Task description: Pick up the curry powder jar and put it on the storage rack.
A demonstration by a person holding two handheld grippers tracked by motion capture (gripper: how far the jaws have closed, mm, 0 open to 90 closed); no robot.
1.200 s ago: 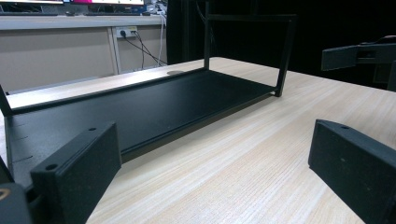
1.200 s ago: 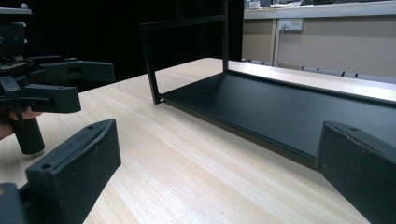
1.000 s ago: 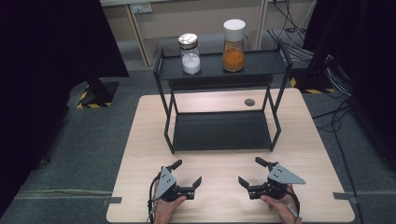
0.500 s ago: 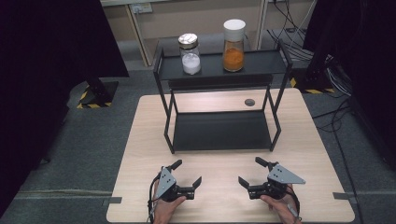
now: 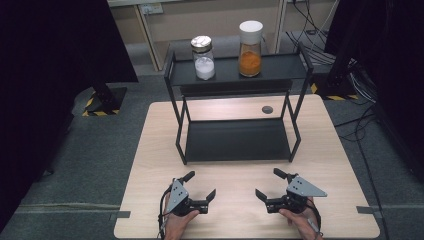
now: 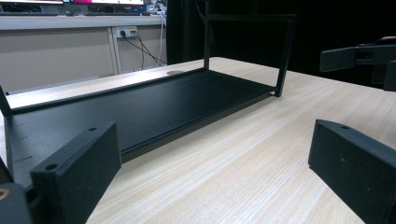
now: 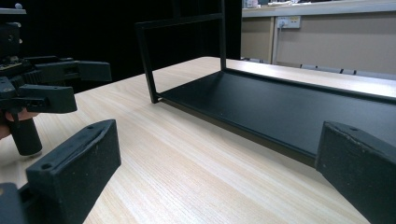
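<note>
Two claws sit low at the near edge of the counter (image 5: 150, 130), left claw (image 5: 199, 187) and right claw (image 5: 267, 184) both spread wide and empty, angled toward each other. The rack (image 5: 235, 140) stands just ahead, lower shelf bare. Up top, the white jar (image 5: 203, 57) and orange jar (image 5: 250, 42) wait, well apart from either claw. Looks like the start: next, a long reach forward and up to a jar.
</note>
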